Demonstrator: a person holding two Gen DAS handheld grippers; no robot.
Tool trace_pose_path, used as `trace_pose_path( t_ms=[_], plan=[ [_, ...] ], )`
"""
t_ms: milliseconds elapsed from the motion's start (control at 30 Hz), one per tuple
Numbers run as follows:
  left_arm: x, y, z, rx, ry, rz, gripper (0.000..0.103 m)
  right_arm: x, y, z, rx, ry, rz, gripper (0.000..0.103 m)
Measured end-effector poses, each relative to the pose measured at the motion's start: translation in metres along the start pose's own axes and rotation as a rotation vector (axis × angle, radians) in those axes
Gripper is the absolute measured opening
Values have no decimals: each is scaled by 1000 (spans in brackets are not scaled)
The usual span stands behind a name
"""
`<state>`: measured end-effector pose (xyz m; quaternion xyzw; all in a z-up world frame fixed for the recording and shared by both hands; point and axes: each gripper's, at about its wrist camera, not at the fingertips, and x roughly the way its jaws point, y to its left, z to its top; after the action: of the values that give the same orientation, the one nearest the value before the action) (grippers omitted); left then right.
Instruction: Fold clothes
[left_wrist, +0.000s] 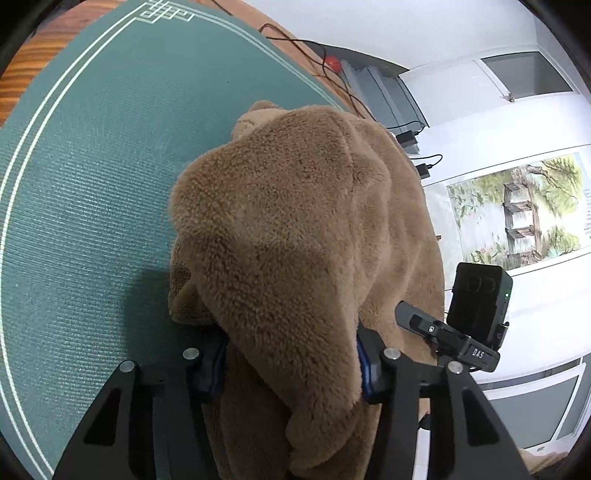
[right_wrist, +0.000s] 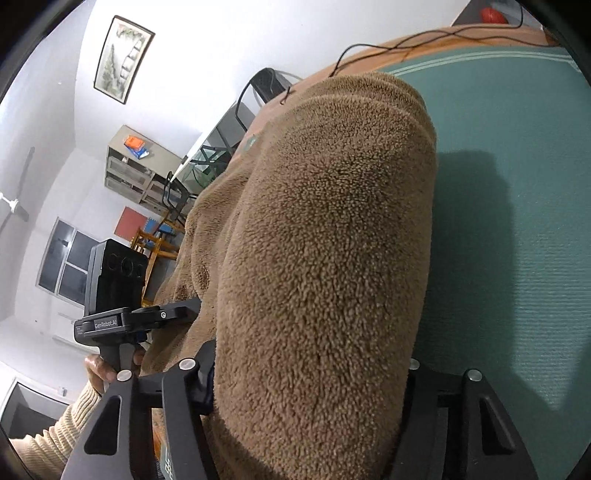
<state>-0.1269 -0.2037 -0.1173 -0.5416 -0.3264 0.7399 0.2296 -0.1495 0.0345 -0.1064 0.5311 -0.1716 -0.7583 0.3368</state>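
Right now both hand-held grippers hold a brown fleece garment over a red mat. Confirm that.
Not quite: the mat is green with pale border lines, not red, as the left wrist view shows. Both the left hand-held gripper and right hand-held gripper do hold the brown fleece garment.

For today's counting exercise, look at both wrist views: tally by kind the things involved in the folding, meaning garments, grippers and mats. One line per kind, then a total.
Brown fleece garment: 1
Grippers, left gripper and right gripper, each gripping the fleece: 2
Green mat under the garment: 1
Total: 4
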Motion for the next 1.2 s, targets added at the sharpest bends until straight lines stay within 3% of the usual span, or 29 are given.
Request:
trace_pose_path(
  t_ms=[333, 533, 700, 933, 1200],
  plan=[
    [-18, -42, -17, 70, -13, -42, 55, -55, 10, -13, -8, -95, -15, 62],
    [-2, -98, -40, 117, -17, -69, 55, -112, -1, -34, -14, -154, -22, 62],
    [49, -156, -63, 160, 36, -94, 55, -167, -29, -60, 22, -203, -55, 62],
    [134, -240, -86, 238, 129, -127, 55, -264, -101, -116, 146, -303, -126, 62],
    [230, -320, -105, 315, 229, -141, 55, -333, -178, -166, 285, -398, -186, 62]
  ],
)
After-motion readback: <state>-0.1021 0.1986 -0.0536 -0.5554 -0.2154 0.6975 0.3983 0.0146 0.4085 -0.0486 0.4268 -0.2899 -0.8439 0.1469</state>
